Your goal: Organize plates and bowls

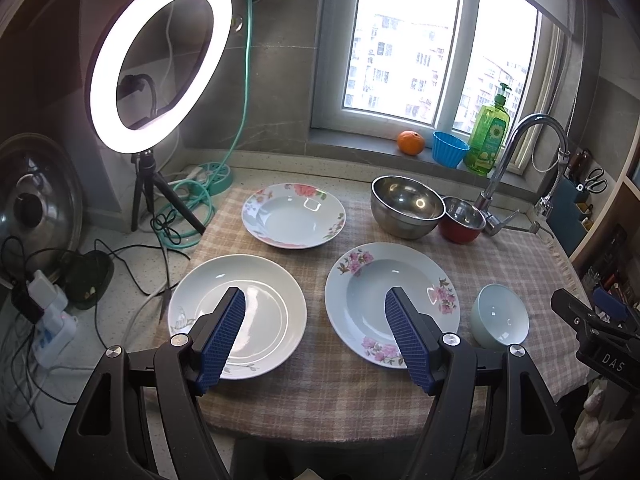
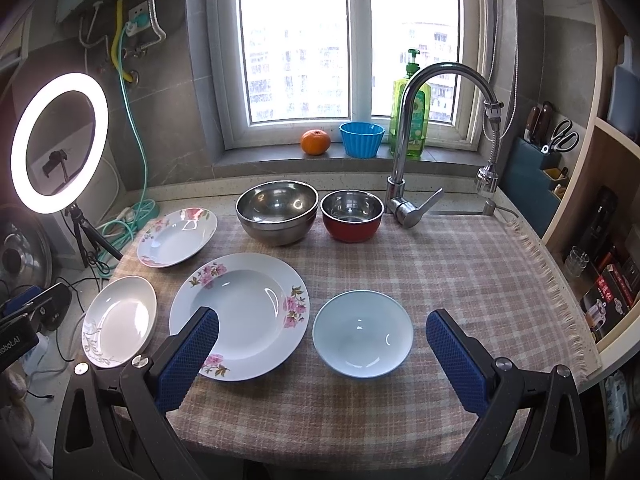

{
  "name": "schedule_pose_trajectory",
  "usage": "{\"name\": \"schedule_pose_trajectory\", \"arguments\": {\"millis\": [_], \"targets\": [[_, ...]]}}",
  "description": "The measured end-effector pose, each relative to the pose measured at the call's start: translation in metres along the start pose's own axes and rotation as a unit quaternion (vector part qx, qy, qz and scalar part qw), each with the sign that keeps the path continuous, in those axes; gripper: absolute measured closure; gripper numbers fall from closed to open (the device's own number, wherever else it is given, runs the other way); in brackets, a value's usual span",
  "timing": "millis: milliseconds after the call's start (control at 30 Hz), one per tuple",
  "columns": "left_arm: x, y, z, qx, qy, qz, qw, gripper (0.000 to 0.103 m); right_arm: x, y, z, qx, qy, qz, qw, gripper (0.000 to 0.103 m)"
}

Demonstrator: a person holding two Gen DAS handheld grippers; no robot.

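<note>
While nothing is held: both tools spread, empty.
Left gripper (image 1: 316, 336): take white plate (image 1: 240, 316), 9 o'clock.
Right gripper (image 2: 322, 354): lift pale bowl (image 2: 362, 334) by its 3 o'clock rim.

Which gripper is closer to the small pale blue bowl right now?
Right. The right gripper is open with the pale blue bowl sitting just ahead between its fingers. The left gripper is open farther left, over the gap between two plates.

orange (image 2: 315, 142), blue cup (image 2: 361, 139) and soap bottle (image 2: 412, 120) on windowsill.
</note>
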State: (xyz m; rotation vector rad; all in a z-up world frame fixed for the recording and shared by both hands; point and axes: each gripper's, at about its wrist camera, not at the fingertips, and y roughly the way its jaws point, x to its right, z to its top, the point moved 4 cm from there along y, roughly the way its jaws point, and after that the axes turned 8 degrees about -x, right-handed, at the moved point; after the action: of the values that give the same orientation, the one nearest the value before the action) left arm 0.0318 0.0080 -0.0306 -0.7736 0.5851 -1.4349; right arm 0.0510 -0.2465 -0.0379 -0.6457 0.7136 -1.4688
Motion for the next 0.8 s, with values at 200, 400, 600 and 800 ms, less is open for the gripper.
{"name": "schedule_pose_trajectory", "arguments": {"millis": [200,400,600,800], "targets": [[0.0003,0.0005,0.0007,0.000,0.000,0.000,1.0000,0.031,0.0003,0.0004,-0.0004,0.001,0.000,-0.001,1.000,0.000],[0.0004,0.0004,0.0007,0.000,0.000,0.000,1.0000,0.031,0.0007,0.0006,-0.0003,0.000,0.000,-0.001,1.000,0.000],[0.0004,0.0005,0.0009,-0.001,0.000,0.000,1.0000,0.031,0.0007,0.0012,-0.0004,-0.001,0.000,0.000,1.000,0.000],[0.0009,0.0006,0.0009,0.000,0.000,0.000,1.0000,0.031,0.0012,0.0025,-0.0010,-0.002,0.000,-0.002,1.000,0.000]]}}
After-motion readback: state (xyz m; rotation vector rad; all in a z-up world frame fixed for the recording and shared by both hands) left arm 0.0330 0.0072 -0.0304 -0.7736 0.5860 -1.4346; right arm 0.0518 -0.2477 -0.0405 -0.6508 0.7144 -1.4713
